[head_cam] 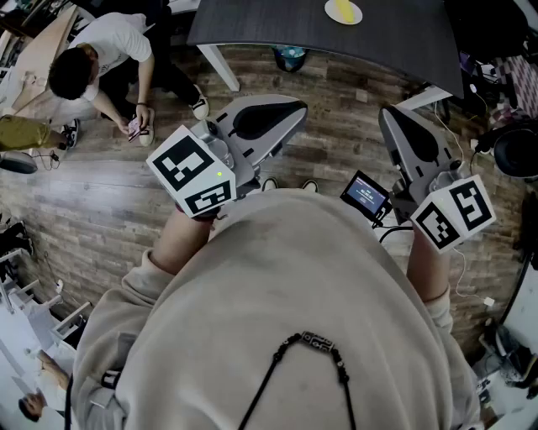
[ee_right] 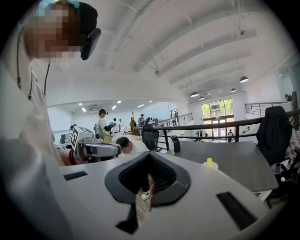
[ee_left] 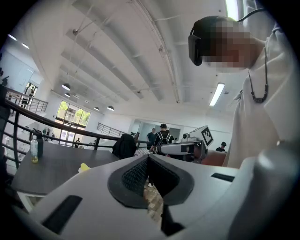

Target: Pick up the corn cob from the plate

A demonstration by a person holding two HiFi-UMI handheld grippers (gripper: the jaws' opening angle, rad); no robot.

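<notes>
Plainly my left gripper (ee_left: 149,157) and right gripper (ee_right: 150,154) are pinched together, empty; reaching the corn cob (head_cam: 343,10), seemingly on its plate (head_cam: 357,18) far ahead, like this, I'd shove it off.

No legible text anywhere; small screen (head_cam: 366,193) print too blurred.

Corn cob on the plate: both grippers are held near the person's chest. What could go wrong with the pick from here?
1. The left gripper and right gripper both have their jaws shut and empty. If neither opens on approach, it would likely shove the corn cob rather than grasp it.
2. The cob lies on a small plate on the table, so a nudge could roll it off or slide the plate.
</notes>
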